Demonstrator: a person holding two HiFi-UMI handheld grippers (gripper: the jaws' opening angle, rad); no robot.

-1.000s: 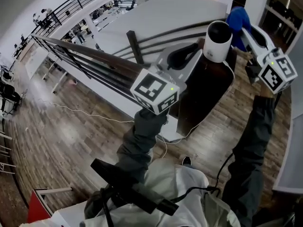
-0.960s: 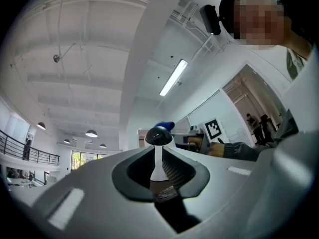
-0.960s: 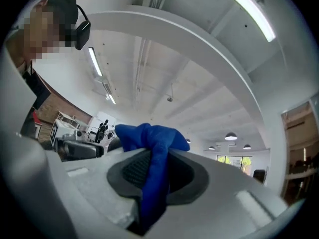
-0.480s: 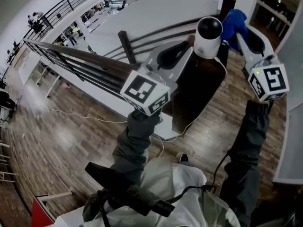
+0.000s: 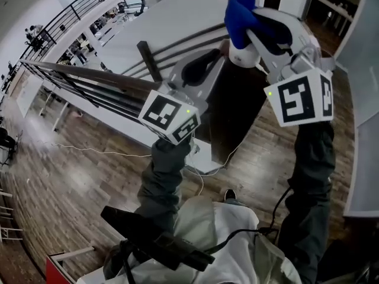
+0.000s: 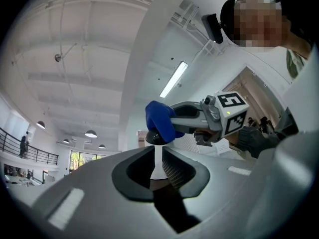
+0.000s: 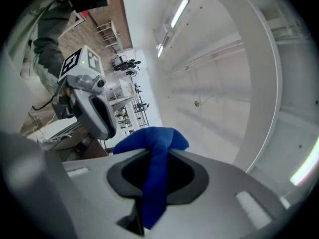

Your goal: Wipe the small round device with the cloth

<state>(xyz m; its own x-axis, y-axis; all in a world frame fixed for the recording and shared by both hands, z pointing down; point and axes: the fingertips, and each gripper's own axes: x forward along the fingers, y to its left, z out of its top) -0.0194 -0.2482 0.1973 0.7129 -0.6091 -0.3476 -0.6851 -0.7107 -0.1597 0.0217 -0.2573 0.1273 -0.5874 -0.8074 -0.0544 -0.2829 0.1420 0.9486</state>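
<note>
Wood floor [image 5: 71,158] and a railing [image 5: 89,77] spread out below the person. Since a moment ago the right tool [image 5: 256,25], clamped on the blue cloth [image 5: 240,9], has swung in from the frame's right onto the small round device [image 5: 243,57], so wiping looks begun. The left tool [image 5: 222,55] grips the device's white body. Only the left gripper view shows the cloth touching its dark dome.
</note>
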